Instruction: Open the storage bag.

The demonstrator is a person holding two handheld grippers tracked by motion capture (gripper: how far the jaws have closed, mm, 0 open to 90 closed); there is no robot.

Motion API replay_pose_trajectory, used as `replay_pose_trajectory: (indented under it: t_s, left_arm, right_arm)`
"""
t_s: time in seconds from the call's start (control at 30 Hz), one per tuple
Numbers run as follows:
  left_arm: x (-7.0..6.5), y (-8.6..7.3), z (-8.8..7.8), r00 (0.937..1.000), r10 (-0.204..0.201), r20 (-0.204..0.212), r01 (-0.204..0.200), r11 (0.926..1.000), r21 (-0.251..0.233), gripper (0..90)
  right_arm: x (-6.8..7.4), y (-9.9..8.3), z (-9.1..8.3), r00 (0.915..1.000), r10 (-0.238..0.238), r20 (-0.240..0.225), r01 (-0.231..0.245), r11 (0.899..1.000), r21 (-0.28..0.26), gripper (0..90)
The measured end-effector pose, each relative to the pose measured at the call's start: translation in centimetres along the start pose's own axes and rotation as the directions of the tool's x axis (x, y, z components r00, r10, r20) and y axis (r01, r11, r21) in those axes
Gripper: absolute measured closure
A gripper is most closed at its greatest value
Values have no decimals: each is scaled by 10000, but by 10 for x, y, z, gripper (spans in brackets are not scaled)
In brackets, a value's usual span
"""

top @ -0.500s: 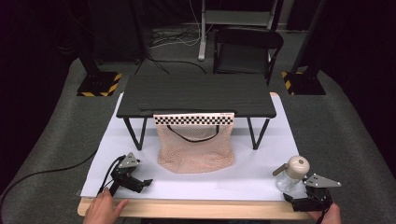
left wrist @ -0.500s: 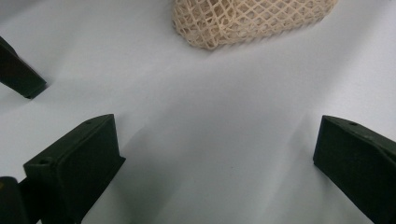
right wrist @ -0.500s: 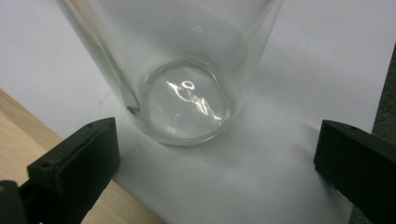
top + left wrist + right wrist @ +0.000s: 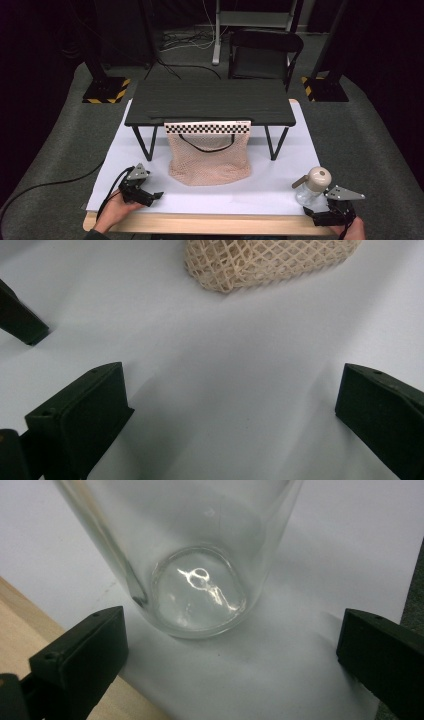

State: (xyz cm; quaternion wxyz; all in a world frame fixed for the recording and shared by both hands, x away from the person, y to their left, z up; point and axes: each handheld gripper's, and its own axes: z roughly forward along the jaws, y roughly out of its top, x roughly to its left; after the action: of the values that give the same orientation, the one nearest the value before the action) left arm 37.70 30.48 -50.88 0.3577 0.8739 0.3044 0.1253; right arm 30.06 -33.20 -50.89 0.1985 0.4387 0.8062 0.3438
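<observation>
Glass bottle (image 4: 195, 560) stands just ahead of the right gripper (image 4: 230, 650), jaws spread wide.

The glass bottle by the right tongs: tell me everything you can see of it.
The glass bottle is clear and looks empty, with a rounded cream pump top and a brownish spout pointing left. It stands upright on the white sheet near the table's front right corner. In the right gripper view its thick round base catches a bright glint. The right tongs sit just in front of it, jaws wide apart and not touching the glass. Nothing else touches it.
</observation>
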Motion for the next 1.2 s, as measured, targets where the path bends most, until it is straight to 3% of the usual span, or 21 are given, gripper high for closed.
replay_pose_trajectory:
  t_s: [0.17,0.43,0.63,0.73,0.97,1.2]
  left_arm:
    - [1,0,-1,10000,-47,88,47,10000,-1,4]
    - [2,2,-10,9974,-354,635,332,9989,343,10]
    - [-10,13,-21,9982,192,559,-203,9996,192,13]
    - [-13,16,-23,9976,220,651,-242,9992,320,11]
    - [-23,27,-29,9963,713,483,-728,9969,310,3]
    - [-31,42,-39,9955,719,621,-740,9967,325,4]
  right_arm:
    - [0,0,0,10000,20,4,-20,10000,6,0]
    - [0,0,0,10000,12,1,-12,10000,29,0]
    - [0,1,0,10000,22,15,-22,10000,61,0]
    - [0,1,0,10000,22,16,-22,10000,57,0]
    - [0,1,0,10000,34,26,-34,10000,66,0]
    - [1,1,0,10000,42,34,-42,10000,58,0]
